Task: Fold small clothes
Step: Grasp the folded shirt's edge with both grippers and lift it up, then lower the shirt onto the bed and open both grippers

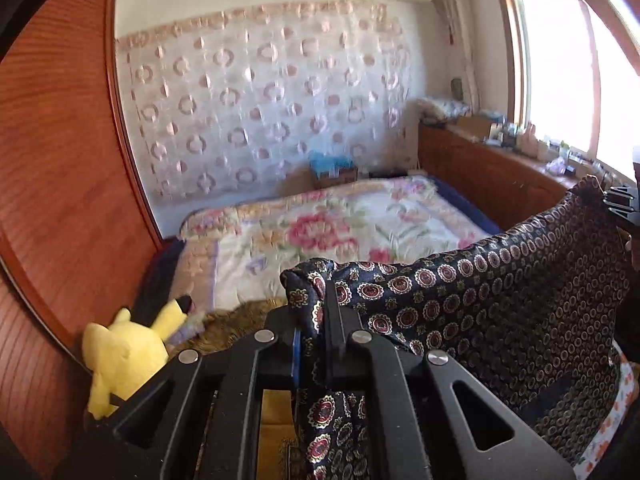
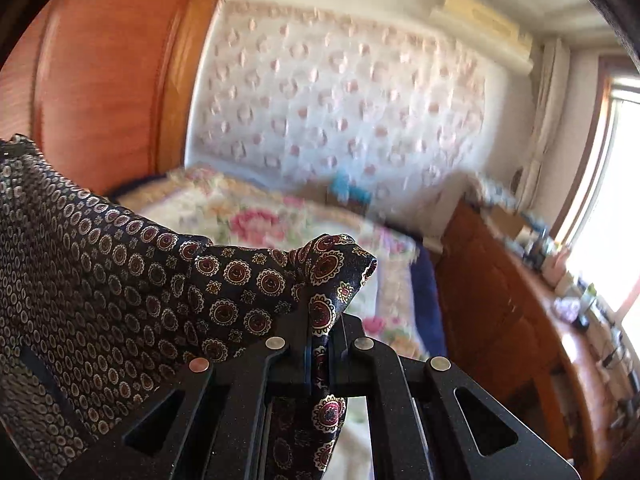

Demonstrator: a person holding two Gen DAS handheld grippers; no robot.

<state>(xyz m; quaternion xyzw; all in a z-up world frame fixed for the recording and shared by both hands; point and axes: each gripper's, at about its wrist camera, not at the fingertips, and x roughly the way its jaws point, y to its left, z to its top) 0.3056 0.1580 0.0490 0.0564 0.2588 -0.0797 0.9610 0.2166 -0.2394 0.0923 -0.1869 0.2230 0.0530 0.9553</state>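
A dark navy garment (image 1: 480, 300) printed with red and gold medallions hangs stretched between my two grippers, lifted above the bed. My left gripper (image 1: 314, 312) is shut on one bunched corner of it. In the left wrist view the cloth runs right and up to the other gripper (image 1: 618, 200) at the frame's edge. My right gripper (image 2: 320, 320) is shut on the opposite corner of the garment (image 2: 120, 280), whose cloth sweeps away to the left. The garment's lower part is hidden below both views.
A bed with a floral quilt (image 1: 340, 224) lies ahead. A yellow plush toy (image 1: 128, 352) sits by the wooden wardrobe (image 1: 60, 160) on the left. A wooden cabinet (image 1: 500, 176) with clutter runs under the window (image 1: 580, 80) on the right. A blue box (image 1: 332, 168) stands at the wall.
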